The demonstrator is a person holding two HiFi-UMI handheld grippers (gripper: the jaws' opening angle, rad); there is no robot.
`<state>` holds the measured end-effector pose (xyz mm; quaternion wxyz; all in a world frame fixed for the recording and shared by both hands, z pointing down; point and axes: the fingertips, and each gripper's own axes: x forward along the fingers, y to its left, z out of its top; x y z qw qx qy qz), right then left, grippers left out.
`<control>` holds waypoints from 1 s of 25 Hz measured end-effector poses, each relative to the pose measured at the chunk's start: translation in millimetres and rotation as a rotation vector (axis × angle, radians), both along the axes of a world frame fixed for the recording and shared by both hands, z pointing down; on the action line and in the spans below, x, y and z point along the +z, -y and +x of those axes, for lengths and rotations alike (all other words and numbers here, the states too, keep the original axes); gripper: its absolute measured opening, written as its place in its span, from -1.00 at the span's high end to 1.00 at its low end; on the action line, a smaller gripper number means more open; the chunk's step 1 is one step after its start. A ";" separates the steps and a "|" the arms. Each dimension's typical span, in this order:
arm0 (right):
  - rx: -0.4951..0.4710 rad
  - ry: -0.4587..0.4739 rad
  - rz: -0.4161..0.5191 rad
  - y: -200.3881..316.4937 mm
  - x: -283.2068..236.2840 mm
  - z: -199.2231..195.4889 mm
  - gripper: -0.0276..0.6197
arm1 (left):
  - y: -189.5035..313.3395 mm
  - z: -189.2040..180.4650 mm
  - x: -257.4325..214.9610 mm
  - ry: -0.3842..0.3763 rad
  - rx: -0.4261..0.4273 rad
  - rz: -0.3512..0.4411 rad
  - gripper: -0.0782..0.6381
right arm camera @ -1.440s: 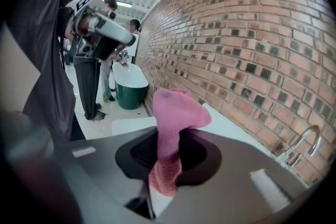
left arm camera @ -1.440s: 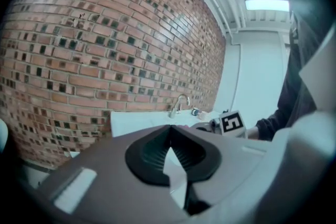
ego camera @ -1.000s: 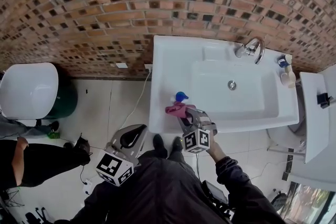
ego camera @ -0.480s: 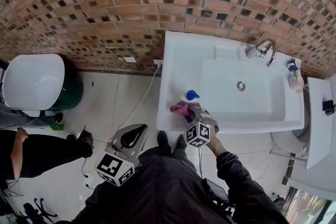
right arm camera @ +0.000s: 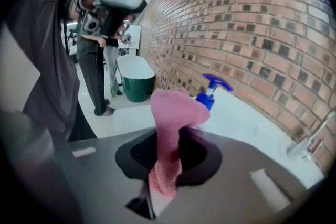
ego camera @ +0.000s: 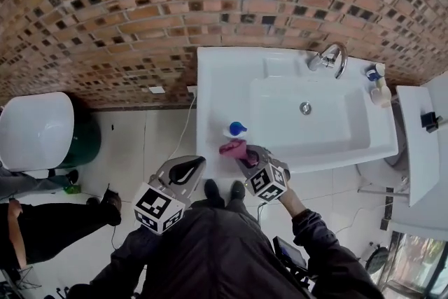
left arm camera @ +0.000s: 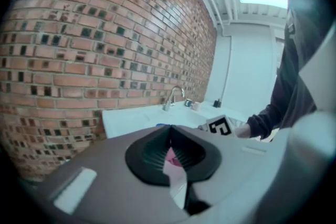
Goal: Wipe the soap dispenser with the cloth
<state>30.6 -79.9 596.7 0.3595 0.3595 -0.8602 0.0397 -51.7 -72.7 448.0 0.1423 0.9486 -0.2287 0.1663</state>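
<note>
The head view looks steeply down onto the sink [ego camera: 217, 80] and brick wall [ego camera: 126, 10]. Both gripper views look low across that sink, sharing its tap [left arm camera: 176, 96]; the right sits near the soap dispenser [right arm camera: 212, 93].

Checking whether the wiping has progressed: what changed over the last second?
The shut left gripper has edged closer to the front-left corner of the sink. Nothing was grasped or released. The right gripper still clamps the pink cloth beside the soap dispenser, which stands where it was.
</note>
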 end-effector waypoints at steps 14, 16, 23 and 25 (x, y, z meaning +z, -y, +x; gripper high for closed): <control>0.488 0.599 -0.188 31.6 -41.3 87.3 0.70 | 47.5 96.8 11.6 -0.010 0.161 -0.017 0.78; 0.466 0.611 -0.215 36.0 -36.8 83.8 0.70 | 45.9 94.1 12.4 -0.016 0.142 -0.030 0.78; 0.466 0.545 -0.410 41.2 20.2 74.1 0.70 | 43.4 76.4 12.0 -0.020 0.088 -0.045 0.78; 0.467 0.539 -0.469 39.9 37.4 72.3 0.70 | 44.3 69.5 13.9 -0.016 0.071 -0.051 0.78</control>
